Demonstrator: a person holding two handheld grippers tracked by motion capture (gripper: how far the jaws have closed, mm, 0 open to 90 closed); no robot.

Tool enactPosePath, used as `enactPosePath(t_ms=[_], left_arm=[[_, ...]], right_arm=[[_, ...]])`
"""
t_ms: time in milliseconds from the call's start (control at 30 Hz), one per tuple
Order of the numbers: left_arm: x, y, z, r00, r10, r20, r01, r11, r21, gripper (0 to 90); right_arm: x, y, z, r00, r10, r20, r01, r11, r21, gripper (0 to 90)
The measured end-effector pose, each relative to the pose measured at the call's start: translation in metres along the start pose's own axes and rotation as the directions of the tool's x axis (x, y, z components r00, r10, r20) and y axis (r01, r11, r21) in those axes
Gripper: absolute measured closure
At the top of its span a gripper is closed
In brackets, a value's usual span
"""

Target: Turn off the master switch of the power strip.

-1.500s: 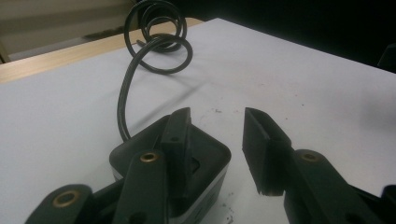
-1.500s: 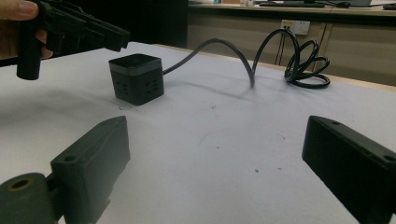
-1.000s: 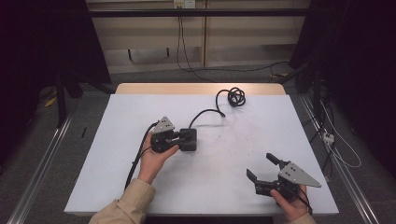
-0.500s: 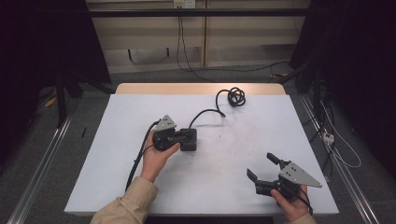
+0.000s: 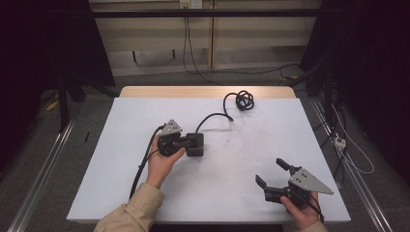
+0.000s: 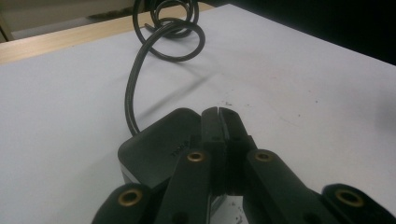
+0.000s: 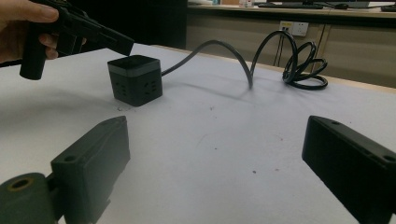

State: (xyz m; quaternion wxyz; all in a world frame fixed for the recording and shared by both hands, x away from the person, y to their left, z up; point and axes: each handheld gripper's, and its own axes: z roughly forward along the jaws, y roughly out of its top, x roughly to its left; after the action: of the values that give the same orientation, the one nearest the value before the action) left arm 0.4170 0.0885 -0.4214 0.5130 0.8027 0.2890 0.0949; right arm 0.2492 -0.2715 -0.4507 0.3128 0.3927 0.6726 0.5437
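The counter [image 5: 121,145] is white with a pale wooden strip along its far edge and a few dark specks. The socket cube [image 7: 135,79] is black with a grey band below its top, and its cable [image 5: 239,100] is black. Both tongs, left [image 6: 218,116] and right [image 5: 273,173], are black, each topped with a grey plate; the sleeve [image 5: 130,212] is beige.

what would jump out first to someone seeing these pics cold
Probably the black cube-shaped power block near the middle of the white table, its cable running to a knotted coil at the far edge. The left tool, jaws shut together, sits just over the block's top, while the right tool waits wide open near the front right corner.
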Motion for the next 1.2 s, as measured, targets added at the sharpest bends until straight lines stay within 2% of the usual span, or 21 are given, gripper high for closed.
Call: enactPosePath(t_ms=[400,700,1067,1200], left_arm=[[0.0021,-0.0013,-0.0008,0.9995,-0.006,-0.03,0.007,0.9998,0.018,90.0],[0.0037,-0.0033,0.0004,0.9993,-0.018,-0.033,0.019,0.9994,0.03,90.0],[0.0036,-0.0032,0.0011,0.9992,-0.017,-0.037,0.018,0.9992,0.037,90.0],[0.0027,-0.0029,0.0012,0.9991,-0.003,-0.041,0.005,0.9991,0.042,90.0]], right_arm=[[0.0,0.0,0.0001,1.0,0.0,0.0,0.0,1.0,0.0,6.7],[0.0,-0.0002,0.0002,1.0,-0.001,0.0,0.001,1.0,0.0,6.7],[-0.0001,0.0,-0.0002,1.0,0.001,0.0,-0.001,1.0,0.001,6.7],[0.0001,0.0,-0.0003,1.0,-0.001,-0.002,0.001,1.0,0.0,6.7]])
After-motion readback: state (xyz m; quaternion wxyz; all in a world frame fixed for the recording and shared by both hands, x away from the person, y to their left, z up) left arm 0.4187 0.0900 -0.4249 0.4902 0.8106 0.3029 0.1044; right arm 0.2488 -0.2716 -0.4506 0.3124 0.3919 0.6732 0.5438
